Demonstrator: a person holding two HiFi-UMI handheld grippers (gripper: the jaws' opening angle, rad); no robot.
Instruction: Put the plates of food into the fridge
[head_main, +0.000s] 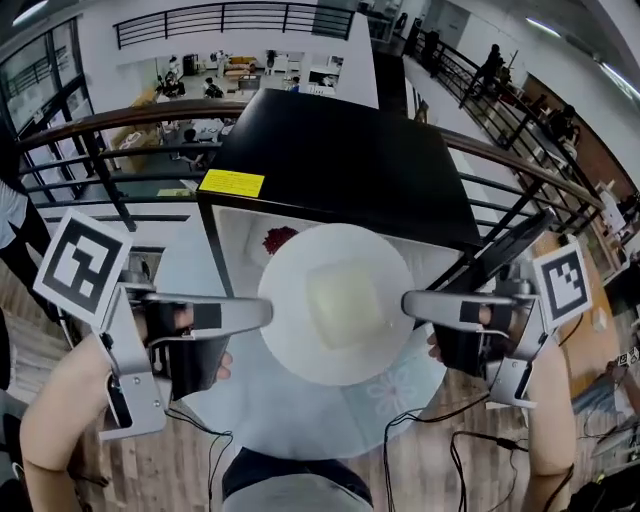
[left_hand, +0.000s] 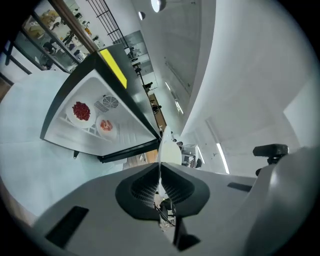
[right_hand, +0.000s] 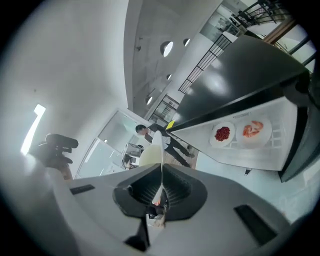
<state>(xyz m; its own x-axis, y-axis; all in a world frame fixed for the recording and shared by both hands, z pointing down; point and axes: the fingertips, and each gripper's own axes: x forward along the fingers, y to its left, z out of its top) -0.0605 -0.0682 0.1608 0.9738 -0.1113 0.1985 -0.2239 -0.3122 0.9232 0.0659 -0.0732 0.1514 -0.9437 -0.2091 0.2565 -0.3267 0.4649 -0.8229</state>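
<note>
In front of the open fridge (head_main: 345, 165), the white plate (head_main: 340, 358) of pale food (head_main: 343, 303) hangs between the left gripper (head_main: 266, 311) and right gripper (head_main: 406, 303), each clamped on an opposite rim.

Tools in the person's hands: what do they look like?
The left tool and right tool are grey, with long flat fingers and black handles. Each carries a white cube printed with black square markers. Thin black cables trail from them. No sleeves show on the forearms.
</note>
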